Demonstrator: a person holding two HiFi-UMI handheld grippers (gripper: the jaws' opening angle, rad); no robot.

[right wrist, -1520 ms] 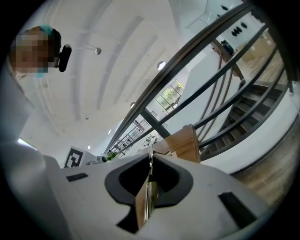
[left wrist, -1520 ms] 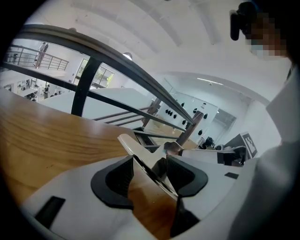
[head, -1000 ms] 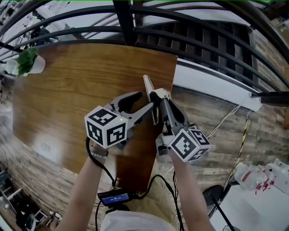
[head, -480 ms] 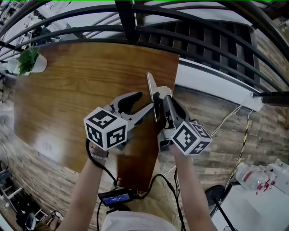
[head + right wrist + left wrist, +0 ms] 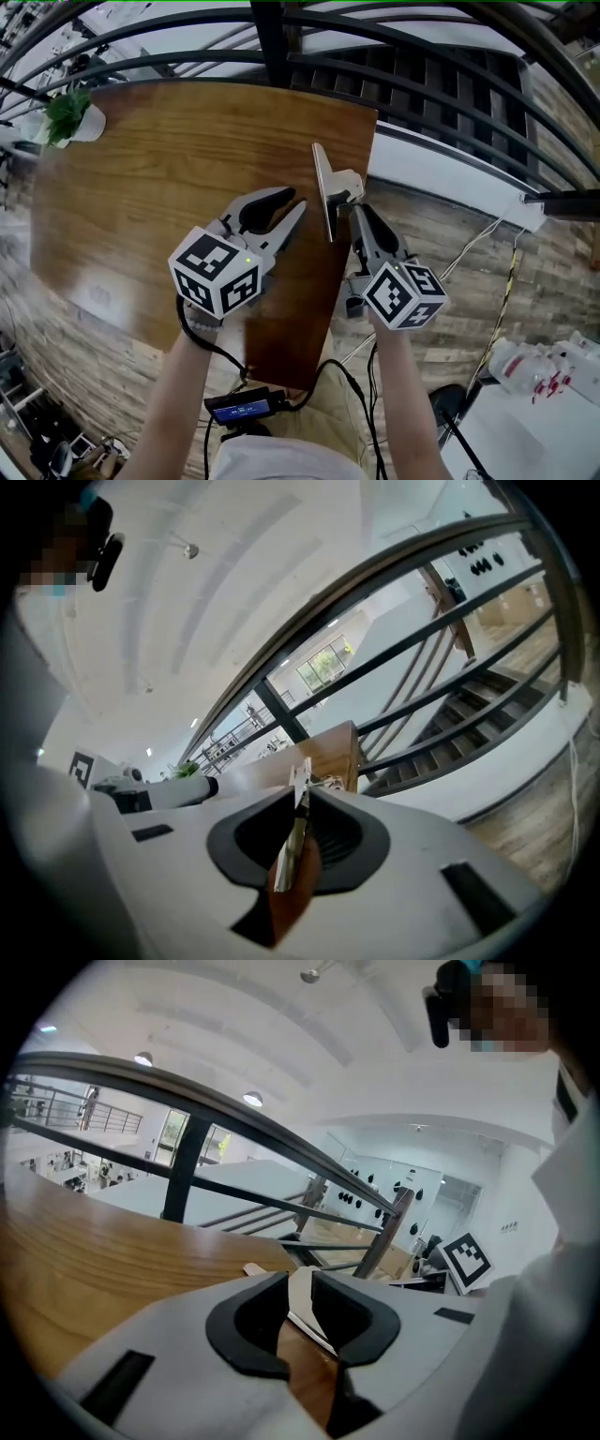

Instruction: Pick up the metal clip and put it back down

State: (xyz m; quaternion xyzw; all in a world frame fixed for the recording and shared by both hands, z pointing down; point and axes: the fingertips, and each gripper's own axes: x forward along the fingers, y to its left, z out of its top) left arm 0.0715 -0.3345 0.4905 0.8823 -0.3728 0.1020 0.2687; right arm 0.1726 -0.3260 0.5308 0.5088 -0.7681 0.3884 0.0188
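Note:
The metal clip [image 5: 323, 190] is a long flat silver strip held upright above the wooden table [image 5: 159, 169], near its right edge. My right gripper [image 5: 345, 199] is shut on the clip's lower end, and its jaws are opening. In the right gripper view the clip [image 5: 298, 822] stands edge-on between the pads. My left gripper [image 5: 292, 211] hovers just left of the clip without touching it. Its jaws are closing to a narrow gap with nothing between them. The clip [image 5: 302, 1302] shows through that gap in the left gripper view.
A black metal railing [image 5: 422, 84] runs behind the table, with stairs beyond. A small potted plant [image 5: 70, 117] sits at the table's far left corner. The table's right edge [image 5: 361, 187] drops to plank flooring. Cables and a small device [image 5: 242, 409] hang at my waist.
The left gripper's jaws have narrowed from wide open and drawn back left from the clip. The right gripper has carried the clip slightly farther and to the right.

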